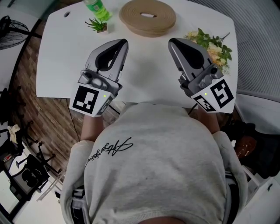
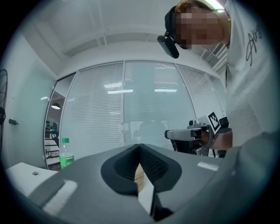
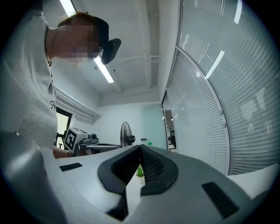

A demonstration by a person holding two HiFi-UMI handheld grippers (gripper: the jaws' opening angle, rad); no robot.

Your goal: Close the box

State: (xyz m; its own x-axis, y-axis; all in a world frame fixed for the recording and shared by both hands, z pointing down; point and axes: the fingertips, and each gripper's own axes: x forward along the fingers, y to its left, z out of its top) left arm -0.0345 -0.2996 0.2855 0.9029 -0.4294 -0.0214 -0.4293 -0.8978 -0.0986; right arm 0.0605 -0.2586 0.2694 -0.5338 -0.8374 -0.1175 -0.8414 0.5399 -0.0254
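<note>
A round tan box with a flat ribbed top lies at the far middle of the white table. My left gripper hovers over the table's near left part, jaws together and empty, its tips well short of the box. My right gripper hovers at the near right, likewise shut and empty. In the left gripper view the jaws meet, a sliver of the tan box shows behind them, and the right gripper is off to the side. In the right gripper view the jaws also meet.
A green bottle and a small potted plant stand at the far left of the table. A bunch of flowers lies at the right edge. A floor fan stands in the room beyond. My body is close against the table's near edge.
</note>
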